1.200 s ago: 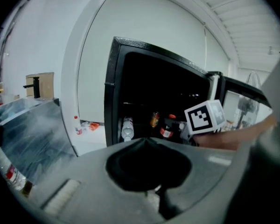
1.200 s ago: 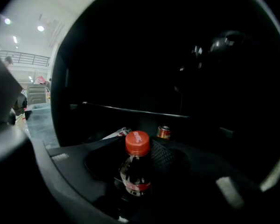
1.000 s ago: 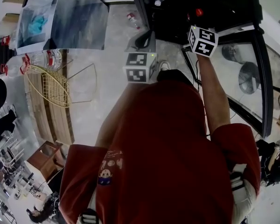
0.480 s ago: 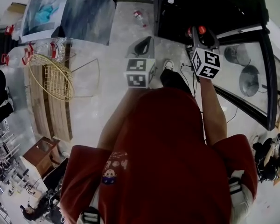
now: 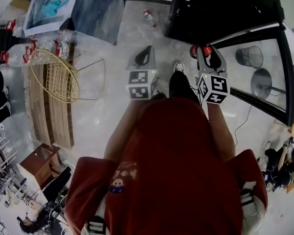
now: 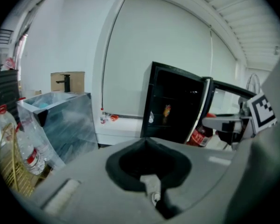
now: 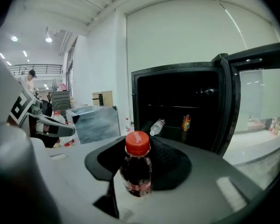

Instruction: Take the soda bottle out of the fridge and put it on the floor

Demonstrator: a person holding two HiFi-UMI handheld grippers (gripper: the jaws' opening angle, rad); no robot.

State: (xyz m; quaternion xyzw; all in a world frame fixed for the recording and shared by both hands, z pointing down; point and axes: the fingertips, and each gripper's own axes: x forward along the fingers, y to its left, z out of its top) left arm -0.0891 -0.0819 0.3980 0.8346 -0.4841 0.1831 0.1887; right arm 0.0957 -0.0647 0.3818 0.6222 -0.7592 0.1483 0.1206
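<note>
The soda bottle [image 7: 136,171], dark with a red cap and a red label, stands upright between the jaws of my right gripper [image 7: 141,149], which is shut on it. In the head view that gripper [image 5: 206,54] holds the bottle [image 5: 195,51] over the floor, just in front of the open black fridge [image 5: 220,9]. My left gripper [image 5: 145,54] hangs beside it to the left, jaws together and holding nothing. The left gripper view shows its own closed jaws [image 6: 147,141] and, at the right, the bottle [image 6: 198,135] in the other gripper.
Inside the fridge lie a clear water bottle [image 7: 156,126] and a can [image 7: 186,122]. Its glass door [image 5: 264,67] swings out to the right. A small bottle [image 5: 148,17] lies on the floor. A gold wire chair [image 5: 56,77] and large water bottles [image 5: 44,45] stand left.
Both grippers have drawn back from the fridge toward the person. The right one has brought the soda bottle out of the dark interior to in front of the door.
</note>
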